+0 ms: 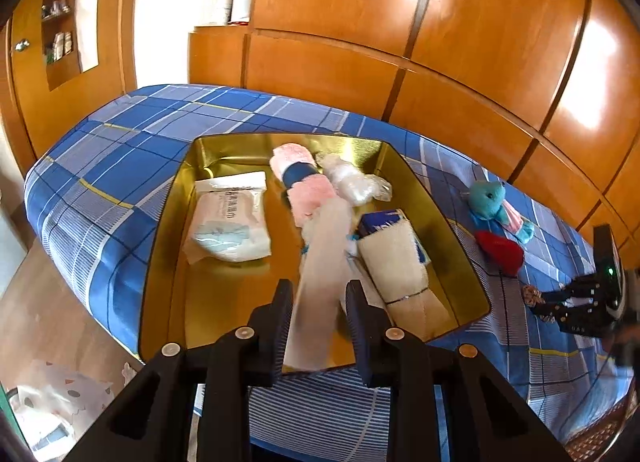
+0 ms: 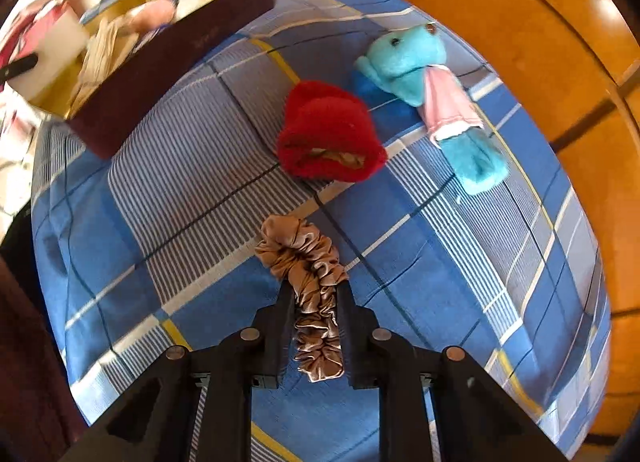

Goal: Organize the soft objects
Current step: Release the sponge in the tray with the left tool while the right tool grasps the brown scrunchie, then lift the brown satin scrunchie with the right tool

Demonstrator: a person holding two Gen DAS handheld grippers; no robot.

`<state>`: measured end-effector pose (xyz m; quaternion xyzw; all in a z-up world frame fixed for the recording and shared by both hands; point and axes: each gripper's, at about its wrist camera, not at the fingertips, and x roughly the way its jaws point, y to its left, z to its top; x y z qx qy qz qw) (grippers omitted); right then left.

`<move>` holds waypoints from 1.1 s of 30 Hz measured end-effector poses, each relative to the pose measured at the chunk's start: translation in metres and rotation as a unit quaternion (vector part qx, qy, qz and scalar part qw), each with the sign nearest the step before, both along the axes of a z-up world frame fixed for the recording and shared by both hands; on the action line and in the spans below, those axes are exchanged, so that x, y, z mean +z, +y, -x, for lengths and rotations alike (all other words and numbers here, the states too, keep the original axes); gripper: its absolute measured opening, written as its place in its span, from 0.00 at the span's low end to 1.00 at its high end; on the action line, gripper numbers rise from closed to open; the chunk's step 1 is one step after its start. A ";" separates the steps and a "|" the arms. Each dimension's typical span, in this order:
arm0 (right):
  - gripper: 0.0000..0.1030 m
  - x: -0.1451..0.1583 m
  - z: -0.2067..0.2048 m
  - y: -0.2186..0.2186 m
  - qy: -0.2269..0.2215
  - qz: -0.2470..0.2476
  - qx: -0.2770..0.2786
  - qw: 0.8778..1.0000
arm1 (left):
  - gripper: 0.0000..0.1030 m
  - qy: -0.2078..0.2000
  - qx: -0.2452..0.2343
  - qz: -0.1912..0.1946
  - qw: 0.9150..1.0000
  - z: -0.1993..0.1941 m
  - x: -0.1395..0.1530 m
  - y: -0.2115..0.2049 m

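Note:
A gold-lined box lies on the blue plaid bed. In it are a white packet, a pink fuzzy roll, a clear plastic bundle and a cream plush piece. Above the box's near edge my left gripper is shut on a long pale cloth strip. To the right of the box, my right gripper is shut on a tan satin scrunchie that rests on the bed. Beyond it lie a red plush piece and a teal plush toy.
Glossy wooden wardrobe panels run close behind the bed. The box's maroon outer wall stands at the upper left of the right wrist view. The bed's left edge drops to a wooden floor with a white patterned bag.

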<state>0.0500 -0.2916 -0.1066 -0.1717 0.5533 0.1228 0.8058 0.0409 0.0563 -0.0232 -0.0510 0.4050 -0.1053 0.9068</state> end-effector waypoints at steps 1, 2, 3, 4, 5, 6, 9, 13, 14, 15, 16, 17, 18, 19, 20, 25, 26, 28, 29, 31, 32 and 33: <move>0.19 -0.002 0.006 -0.002 -0.006 -0.016 -0.016 1.000 | 0.27 -0.001 0.004 0.001 1.000 -0.001 0.001 0.003; 0.21 -0.002 0.009 -0.007 -0.009 -0.029 -0.026 0.999 | 0.27 -0.001 0.013 0.003 1.000 -0.003 0.002 0.010; 0.21 -0.003 0.011 -0.011 -0.010 -0.042 -0.036 0.998 | 0.27 0.000 0.020 0.008 1.000 -0.005 0.003 0.015; 0.21 -0.003 0.012 -0.016 -0.011 -0.058 -0.047 0.997 | 0.26 0.002 0.028 0.016 0.999 -0.008 0.004 0.022; 0.21 -0.003 0.013 -0.020 -0.013 -0.072 -0.056 0.996 | 0.26 0.005 0.036 0.024 0.999 -0.010 0.005 0.030; 0.22 0.002 0.013 -0.025 -0.016 -0.079 -0.059 0.995 | 0.26 0.007 0.047 0.034 0.998 -0.013 0.006 0.039; 0.22 0.001 0.020 -0.029 -0.032 -0.094 -0.063 0.993 | 0.26 0.007 0.070 0.048 0.996 -0.020 0.010 0.057; 0.22 0.001 0.033 -0.035 -0.051 -0.103 -0.064 0.991 | 0.25 0.003 0.084 0.034 0.996 -0.030 0.012 0.063; 0.22 0.001 0.035 -0.035 -0.054 -0.104 -0.065 0.991 | 0.25 0.001 0.087 0.034 0.996 -0.030 0.012 0.064; 0.22 0.002 0.038 -0.036 -0.055 -0.104 -0.064 0.991 | 0.25 -0.001 0.087 0.032 0.996 -0.030 0.013 0.063; 0.22 0.002 0.040 -0.036 -0.057 -0.103 -0.063 0.991 | 0.25 -0.001 0.082 0.025 0.996 -0.030 0.012 0.060; 0.22 0.004 0.046 -0.037 -0.057 -0.104 -0.063 0.991 | 0.25 0.002 0.073 0.018 0.997 -0.029 0.011 0.055; 0.22 0.004 0.045 -0.033 -0.058 -0.105 -0.063 0.991 | 0.25 0.008 0.059 0.007 0.998 -0.028 0.006 0.047; 0.22 0.001 0.039 -0.035 -0.058 -0.105 -0.064 0.991 | 0.25 0.013 0.050 -0.002 0.999 -0.028 0.003 0.041; 0.22 0.001 0.040 -0.035 -0.059 -0.103 -0.063 0.991 | 0.25 0.023 0.035 -0.019 0.999 -0.029 -0.004 0.031; 0.22 0.000 0.036 -0.036 -0.058 -0.106 -0.065 0.991 | 0.25 0.068 -0.021 -0.065 0.995 -0.039 -0.033 -0.002; 0.22 0.000 0.037 -0.036 -0.058 -0.105 -0.066 0.991 | 0.25 0.075 -0.026 -0.071 0.994 -0.041 -0.037 -0.005; 0.22 0.000 0.037 -0.036 -0.058 -0.106 -0.066 0.990 | 0.26 0.088 -0.043 -0.093 0.991 -0.045 -0.045 -0.011; 0.22 0.000 0.037 -0.036 -0.058 -0.106 -0.067 0.990 | 0.26 0.095 -0.046 -0.114 0.988 -0.048 -0.050 -0.014; 0.22 0.000 0.037 -0.036 -0.058 -0.105 -0.067 0.990 | 0.26 0.098 -0.051 -0.144 0.983 -0.053 -0.058 -0.017; 0.22 0.000 0.037 -0.036 -0.059 -0.104 -0.066 0.991 | 0.26 0.093 -0.051 -0.154 0.982 -0.054 -0.060 -0.017; 0.22 0.000 0.037 -0.035 -0.060 -0.102 -0.065 0.991 | 0.26 0.091 -0.045 -0.168 0.981 -0.056 -0.060 -0.017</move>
